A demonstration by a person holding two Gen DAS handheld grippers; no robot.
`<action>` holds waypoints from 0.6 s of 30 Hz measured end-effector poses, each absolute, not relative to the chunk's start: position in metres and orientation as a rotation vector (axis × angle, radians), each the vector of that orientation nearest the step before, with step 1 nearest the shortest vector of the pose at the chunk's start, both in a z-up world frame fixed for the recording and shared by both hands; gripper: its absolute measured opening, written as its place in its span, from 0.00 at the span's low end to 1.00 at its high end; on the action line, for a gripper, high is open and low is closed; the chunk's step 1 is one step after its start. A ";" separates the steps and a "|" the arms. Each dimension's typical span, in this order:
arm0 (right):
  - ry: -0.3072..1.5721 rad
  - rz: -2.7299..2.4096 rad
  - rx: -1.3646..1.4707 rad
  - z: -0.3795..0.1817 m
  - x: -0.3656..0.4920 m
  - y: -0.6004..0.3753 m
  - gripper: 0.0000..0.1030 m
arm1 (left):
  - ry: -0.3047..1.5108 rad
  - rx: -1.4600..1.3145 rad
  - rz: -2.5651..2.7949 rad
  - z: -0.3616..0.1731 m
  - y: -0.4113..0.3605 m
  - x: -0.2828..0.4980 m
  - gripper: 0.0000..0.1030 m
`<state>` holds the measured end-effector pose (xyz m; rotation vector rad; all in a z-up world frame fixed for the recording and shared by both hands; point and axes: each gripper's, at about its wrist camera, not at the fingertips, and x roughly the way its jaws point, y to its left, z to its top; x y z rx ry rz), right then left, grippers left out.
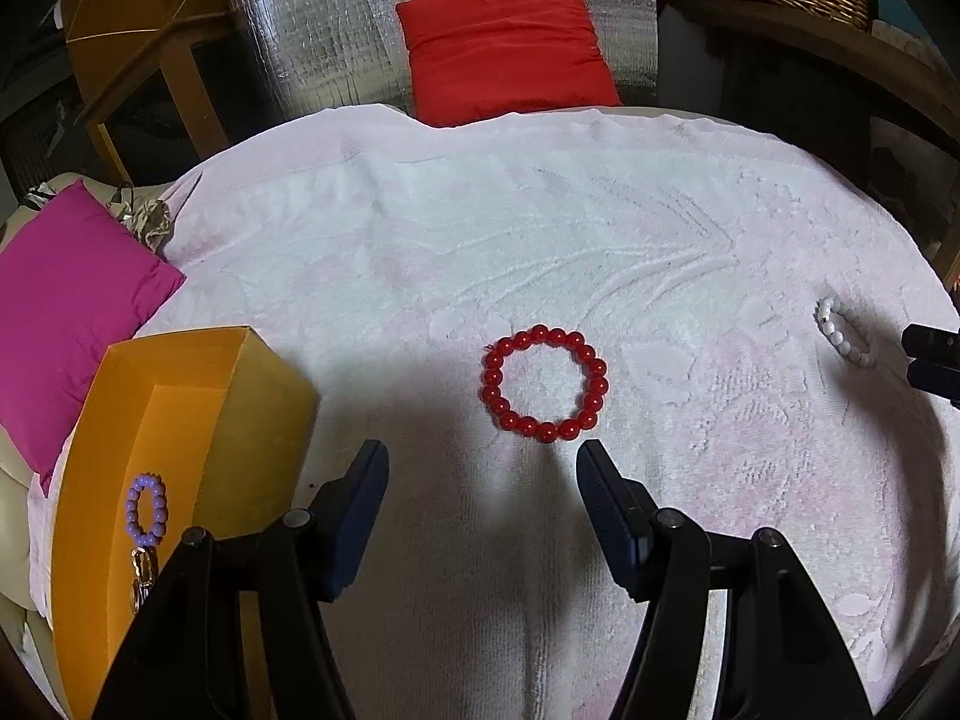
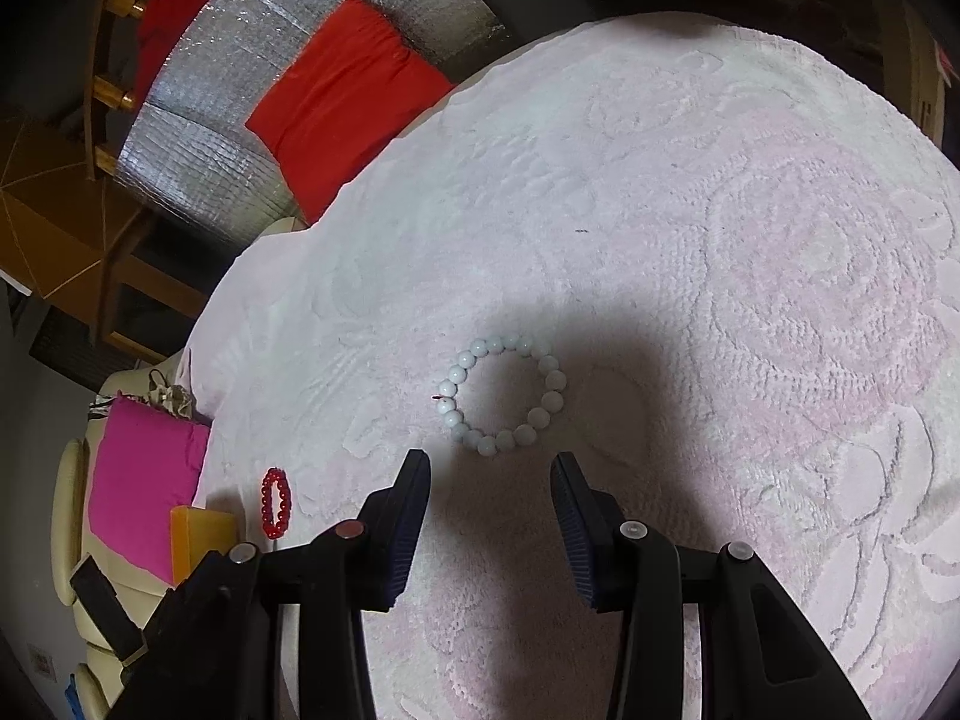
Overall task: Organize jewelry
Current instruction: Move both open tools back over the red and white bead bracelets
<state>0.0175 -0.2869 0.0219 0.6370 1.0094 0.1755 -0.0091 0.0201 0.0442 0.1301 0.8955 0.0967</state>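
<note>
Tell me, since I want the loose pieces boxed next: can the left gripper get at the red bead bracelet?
Probably yes. The left gripper is open and empty, with the red bead bracelet flat on the white towel just beyond its fingertips, nothing between.

Right tool point(image 2: 491, 468) jaws apart, empty, above pink towel point(image 2: 750, 276); white bead bracelet point(image 2: 543, 399) just beyond tips.

Ahead of the left gripper point(image 1: 483, 459), a red bead bracelet point(image 1: 545, 383) is lying on a pale pink-and-white towel point(image 1: 540, 228) with a raised floral pattern. To its left, an orange box point(image 1: 180, 396) is holding a lilac bead bracelet point(image 1: 146, 510). A white bead bracelet point(image 2: 504, 396) is showing ahead of the black right gripper point(image 2: 491, 468).
</note>
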 end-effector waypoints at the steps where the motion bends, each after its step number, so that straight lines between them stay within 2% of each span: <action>1: 1.008 0.173 0.634 0.022 0.018 -0.287 0.44 | 0.897 0.132 0.098 0.044 0.020 -0.009 0.64; 18: 1.025 0.159 0.636 0.016 0.025 -0.286 0.44 | 0.915 0.146 0.105 0.037 0.024 -0.001 0.64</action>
